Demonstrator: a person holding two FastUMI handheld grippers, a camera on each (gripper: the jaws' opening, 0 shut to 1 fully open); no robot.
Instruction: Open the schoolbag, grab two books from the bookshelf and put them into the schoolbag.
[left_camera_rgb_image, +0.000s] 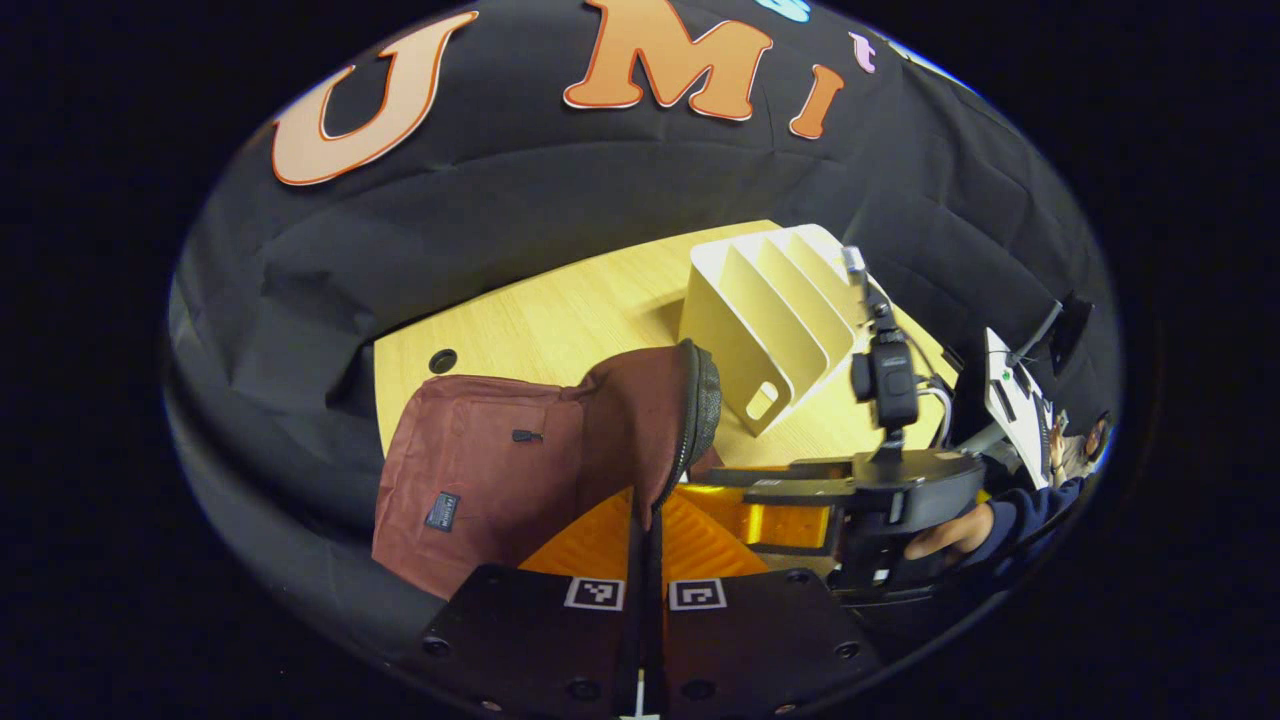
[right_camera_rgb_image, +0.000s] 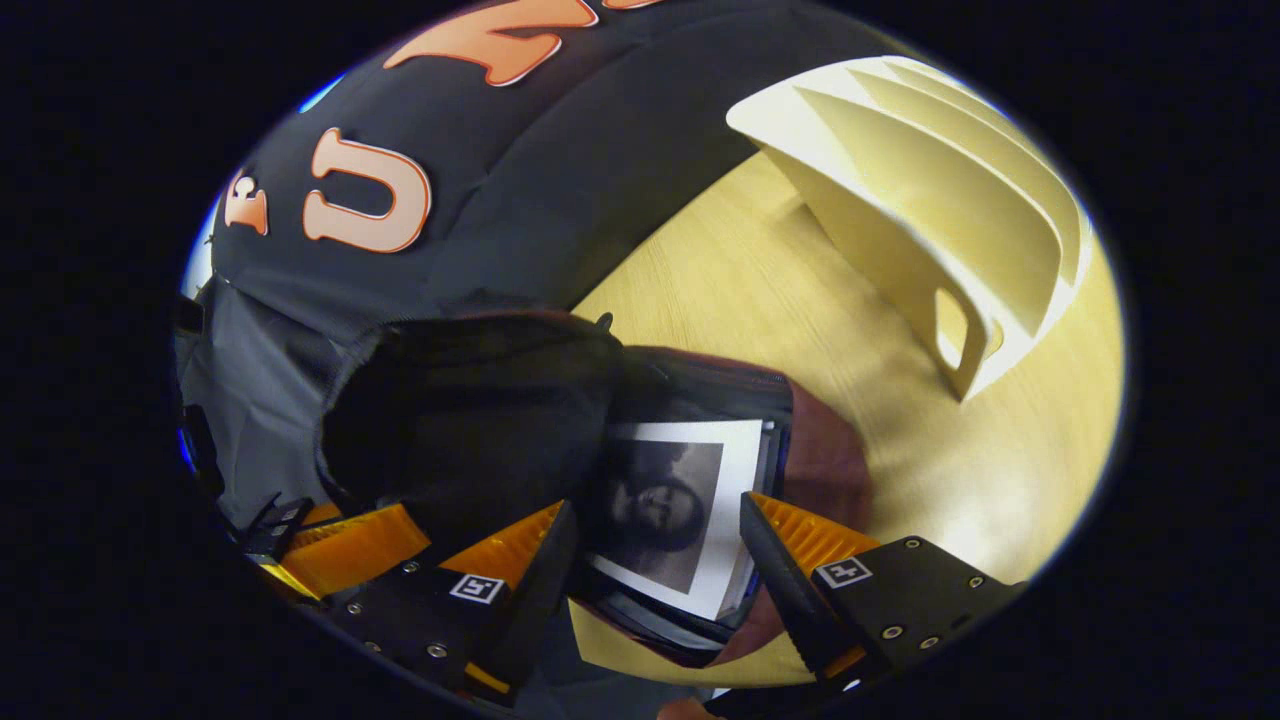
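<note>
The maroon schoolbag (left_camera_rgb_image: 480, 470) lies on the wooden table with its top flap lifted. My left gripper (left_camera_rgb_image: 646, 525) is shut on the flap's zipper edge and holds it up. In the right gripper view, a book with a white cover and a dark picture (right_camera_rgb_image: 690, 490) lies in the bag's mouth against the black lining (right_camera_rgb_image: 470, 420), and another book's edges show beneath it. My right gripper (right_camera_rgb_image: 655, 545) is open, one finger on each side of the book. It also shows in the left gripper view, where the right gripper (left_camera_rgb_image: 790, 500) reaches into the bag.
A white slotted bookshelf (left_camera_rgb_image: 775, 320) stands on the table (left_camera_rgb_image: 560, 320) behind the bag, its slots bare, and the same bookshelf (right_camera_rgb_image: 930, 200) sits up and to the right. A hand (left_camera_rgb_image: 945, 532) holds the right gripper. The left gripper (right_camera_rgb_image: 350, 545) lies at the lower left.
</note>
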